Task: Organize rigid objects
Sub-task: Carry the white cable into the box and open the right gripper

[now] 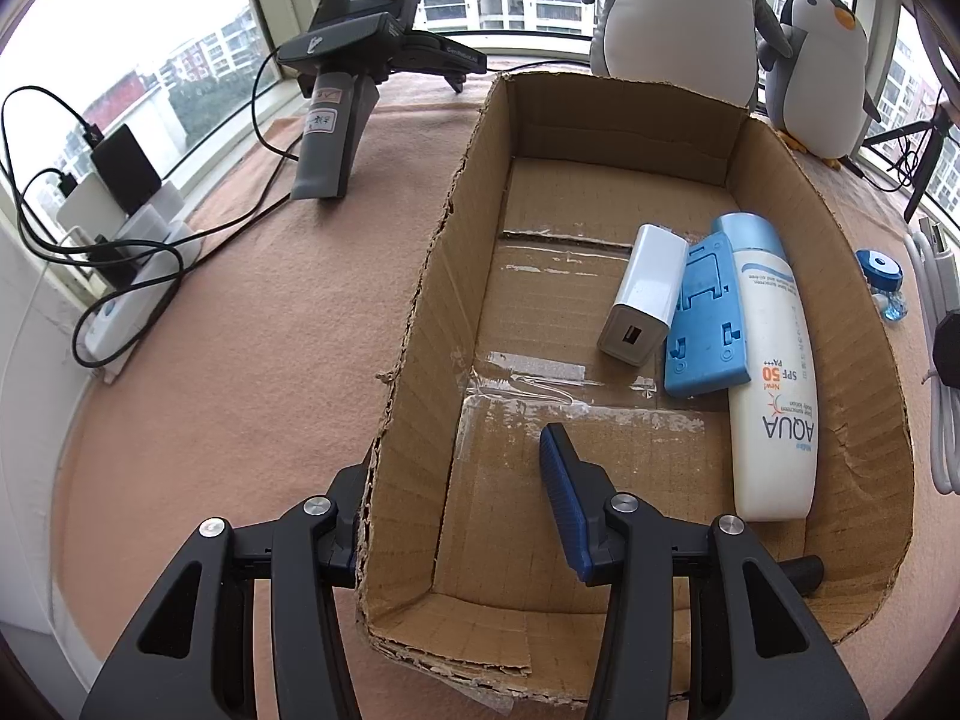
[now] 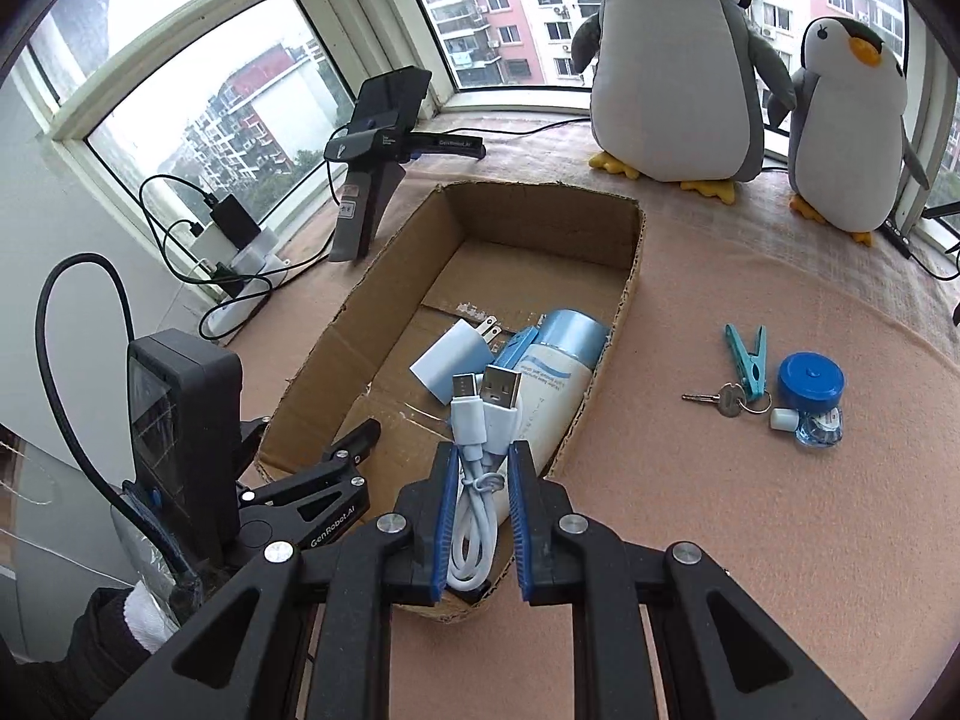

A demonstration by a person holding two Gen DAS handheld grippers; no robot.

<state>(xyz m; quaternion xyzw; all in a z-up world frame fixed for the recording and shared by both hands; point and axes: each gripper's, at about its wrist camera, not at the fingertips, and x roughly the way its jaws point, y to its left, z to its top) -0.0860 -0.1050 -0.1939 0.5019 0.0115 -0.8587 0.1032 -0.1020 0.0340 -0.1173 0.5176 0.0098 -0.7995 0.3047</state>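
I am carrying a bundled white USB cable [image 2: 480,480] to the cardboard box [image 2: 630,252], my right gripper [image 2: 480,516] clamped on the coil. It hangs over the box's near end, long axis running along my fingers, both plugs pointing toward the far wall. My left gripper [image 1: 462,516] is spread wide astride the box's left wall, holding nothing. Next I judge: lower beside the sunscreen bottle [image 2: 558,390], then release.

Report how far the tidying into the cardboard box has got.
Done: the white charger, blue plastic piece and sunscreen bottle lie in the cardboard box. In hand: the right gripper clamps a coiled white USB cable above the box. Left: clothespin with key and blue-capped container on the cloth.
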